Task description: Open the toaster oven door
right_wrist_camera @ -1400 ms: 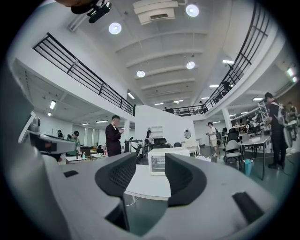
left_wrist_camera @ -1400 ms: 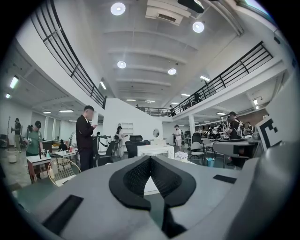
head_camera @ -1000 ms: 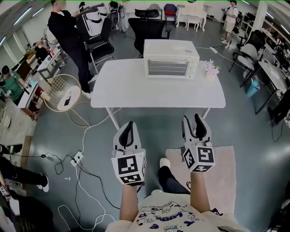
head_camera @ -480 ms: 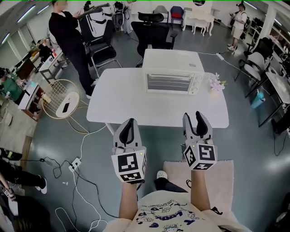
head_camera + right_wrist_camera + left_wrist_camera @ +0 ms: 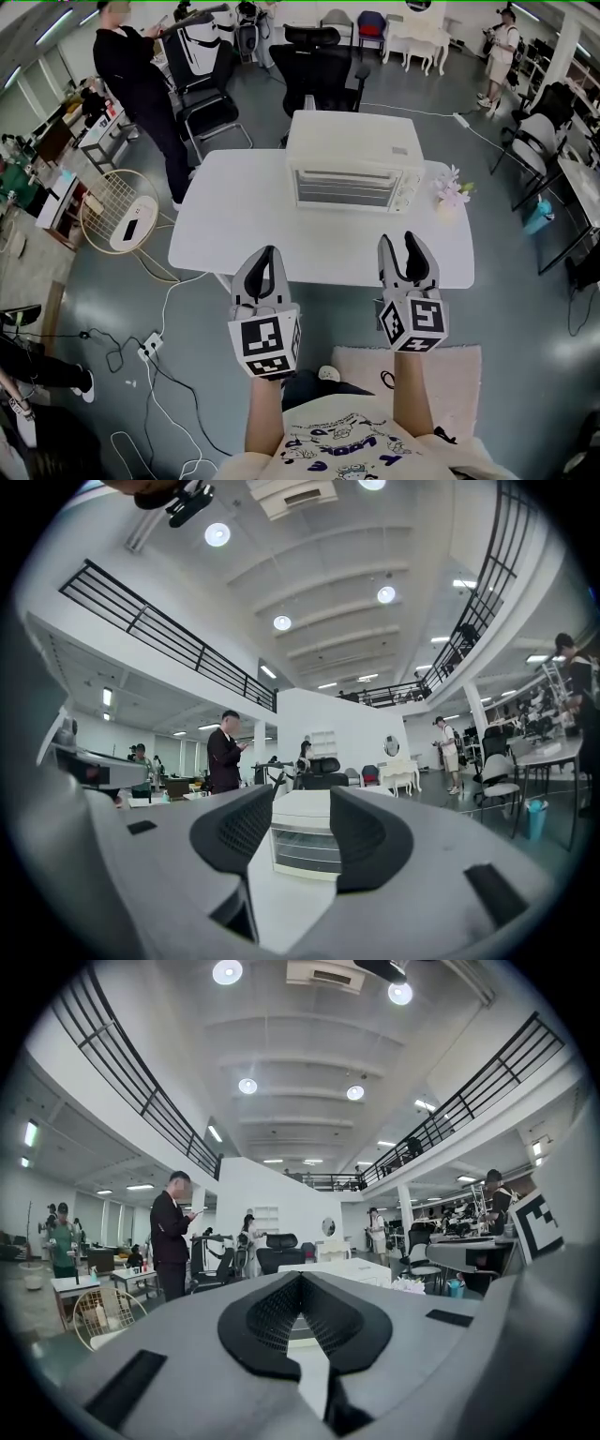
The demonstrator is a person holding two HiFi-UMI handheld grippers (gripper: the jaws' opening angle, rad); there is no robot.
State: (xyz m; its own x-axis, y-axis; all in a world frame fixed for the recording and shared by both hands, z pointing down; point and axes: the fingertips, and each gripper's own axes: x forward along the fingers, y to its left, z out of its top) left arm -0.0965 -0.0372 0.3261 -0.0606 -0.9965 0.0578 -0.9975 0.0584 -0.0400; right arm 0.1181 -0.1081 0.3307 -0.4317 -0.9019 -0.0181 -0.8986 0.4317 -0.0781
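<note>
Ahead of right hand-held gripper [image 5: 397, 246]: toaster oven [image 5: 352, 169], apart.

one toaster oven [image 5: 352, 164], one table [image 5: 234, 216], two tools [image 5: 269, 255] [image 5: 397, 244]

The head view looks steeply down from above onto the white rectangular table [image 5: 234, 216] and the boxy white toaster oven [image 5: 352, 159]. Both gripper views sit low before the table's near edge, level, facing forward; all three share that oven.
</note>
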